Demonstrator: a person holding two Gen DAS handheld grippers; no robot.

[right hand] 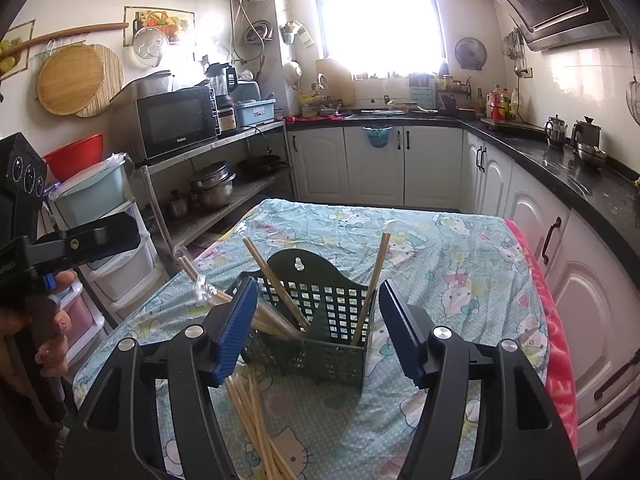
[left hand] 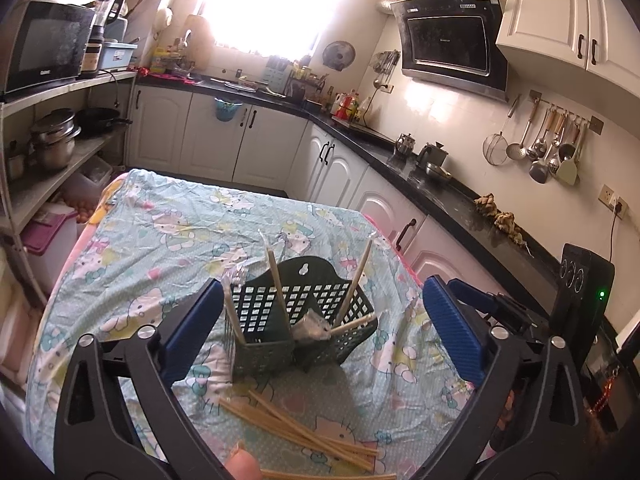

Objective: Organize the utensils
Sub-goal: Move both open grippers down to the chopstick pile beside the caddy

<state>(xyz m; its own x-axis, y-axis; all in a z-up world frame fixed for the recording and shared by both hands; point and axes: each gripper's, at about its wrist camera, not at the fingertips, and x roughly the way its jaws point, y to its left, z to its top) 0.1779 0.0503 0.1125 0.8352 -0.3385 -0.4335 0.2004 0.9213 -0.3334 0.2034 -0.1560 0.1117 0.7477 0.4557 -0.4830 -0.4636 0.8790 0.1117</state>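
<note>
Both the left claw (left hand: 320, 336) and right claw (right hand: 318, 330) hang spread, gripping nothing, the dark green slotted plastic basket (left hand: 298, 320) just ahead between their fingers, loose pale wooden chopsticks (left hand: 304, 434) beneath.

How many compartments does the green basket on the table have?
2. Seen from the right wrist, the left compartment and the right compartment sit side by side, split by a divider. Both hold chopsticks.
</note>
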